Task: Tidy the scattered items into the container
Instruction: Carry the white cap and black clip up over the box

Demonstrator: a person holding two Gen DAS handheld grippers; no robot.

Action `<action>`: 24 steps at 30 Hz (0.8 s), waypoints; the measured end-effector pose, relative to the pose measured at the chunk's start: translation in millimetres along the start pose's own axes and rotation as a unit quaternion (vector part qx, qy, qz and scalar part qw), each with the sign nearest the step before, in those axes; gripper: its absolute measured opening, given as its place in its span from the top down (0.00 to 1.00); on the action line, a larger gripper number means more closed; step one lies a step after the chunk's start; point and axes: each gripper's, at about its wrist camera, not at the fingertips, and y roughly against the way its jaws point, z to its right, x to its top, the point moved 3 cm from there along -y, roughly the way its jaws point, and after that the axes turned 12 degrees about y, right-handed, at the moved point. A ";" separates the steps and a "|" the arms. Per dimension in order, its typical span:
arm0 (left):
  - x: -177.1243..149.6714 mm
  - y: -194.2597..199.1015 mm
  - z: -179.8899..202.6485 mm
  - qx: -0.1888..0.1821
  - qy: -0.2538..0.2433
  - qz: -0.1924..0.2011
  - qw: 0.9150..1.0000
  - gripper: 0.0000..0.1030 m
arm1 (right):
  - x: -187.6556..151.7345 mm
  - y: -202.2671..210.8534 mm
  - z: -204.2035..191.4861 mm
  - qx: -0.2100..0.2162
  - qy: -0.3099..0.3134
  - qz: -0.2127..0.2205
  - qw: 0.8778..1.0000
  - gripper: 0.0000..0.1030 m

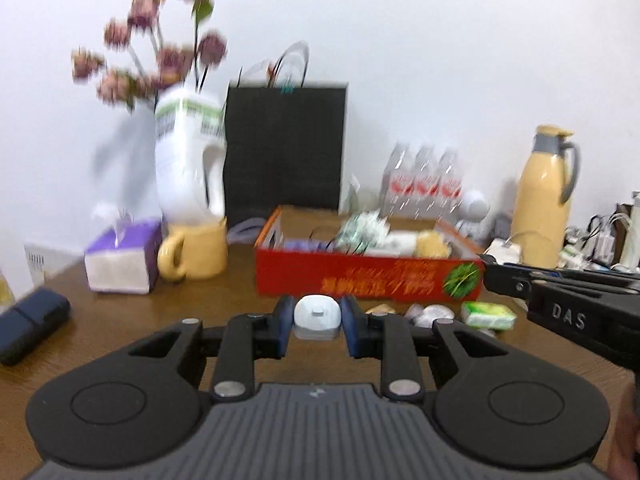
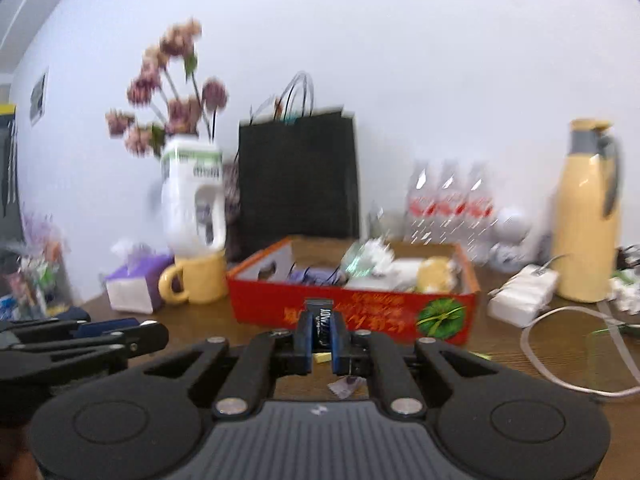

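Here both tools grip: left tool [image 1: 317, 322] white device [image 1: 317, 314], right tool [image 2: 321, 338] black stick [image 2: 321, 320], short of red box [image 2: 352, 312]

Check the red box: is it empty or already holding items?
Holding items. The red box is open-topped, and both wrist views show a yellow lump, white packets and a crinkled wrapper inside it.
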 end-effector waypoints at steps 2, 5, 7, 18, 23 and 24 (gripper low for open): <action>0.8 13.1 9.1 -0.007 0.001 0.023 1.000 0.74 | -2.4 22.4 -0.5 -0.014 -0.003 0.020 1.000 0.93; 8.1 25.1 17.7 -0.023 0.008 0.044 0.999 0.74 | -4.5 45.7 -3.7 -0.022 -0.001 0.045 0.999 0.93; 14.9 25.1 20.5 -0.030 0.010 0.050 0.998 0.74 | 0.1 48.9 -3.9 -0.027 0.007 0.049 0.998 0.93; 87.4 -90.8 6.5 -0.027 0.009 -0.004 1.000 0.74 | 48.5 -42.5 35.6 0.021 -0.017 0.013 1.000 0.92; 117.7 -187.0 0.6 -0.011 0.019 -0.103 0.994 0.74 | 83.6 -121.7 61.0 0.056 -0.022 -0.045 0.997 0.92; 119.8 -200.7 0.4 -0.011 0.021 -0.122 0.992 0.74 | 88.3 -137.0 65.6 0.064 -0.023 -0.060 0.996 0.92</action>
